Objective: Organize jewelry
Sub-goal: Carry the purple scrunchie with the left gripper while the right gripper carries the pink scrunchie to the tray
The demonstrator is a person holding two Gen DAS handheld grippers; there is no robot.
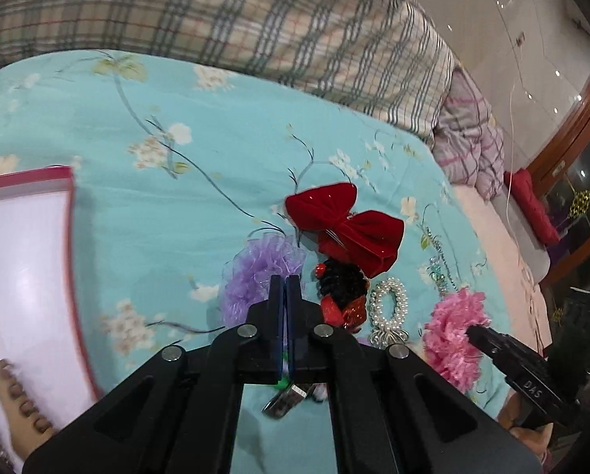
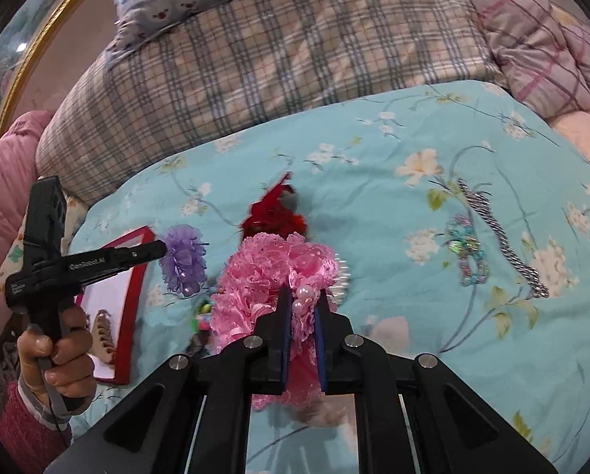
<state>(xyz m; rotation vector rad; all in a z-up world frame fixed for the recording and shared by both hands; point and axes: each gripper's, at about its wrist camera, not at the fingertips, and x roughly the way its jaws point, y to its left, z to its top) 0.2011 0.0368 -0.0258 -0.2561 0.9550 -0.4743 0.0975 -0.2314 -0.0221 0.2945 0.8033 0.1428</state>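
Right wrist view: the right gripper (image 2: 303, 296) has its jaws clamped on a pink lace scrunchie (image 2: 271, 272), a pearl cluster showing between the fingers. Behind the scrunchie lies a red bow (image 2: 273, 213); to its left, a purple scrunchie (image 2: 184, 258); well to the right, a silver chain (image 2: 500, 237) beside a beaded bracelet (image 2: 466, 252). All rest on a blue floral quilt (image 2: 374, 181). Left wrist view: the left gripper (image 1: 286, 288) has its jaws pressed together with nothing between them, just in front of the purple scrunchie (image 1: 255, 272), with a pearl bracelet (image 1: 389, 304) to the right. A red-rimmed white tray (image 1: 26, 256) sits at the left.
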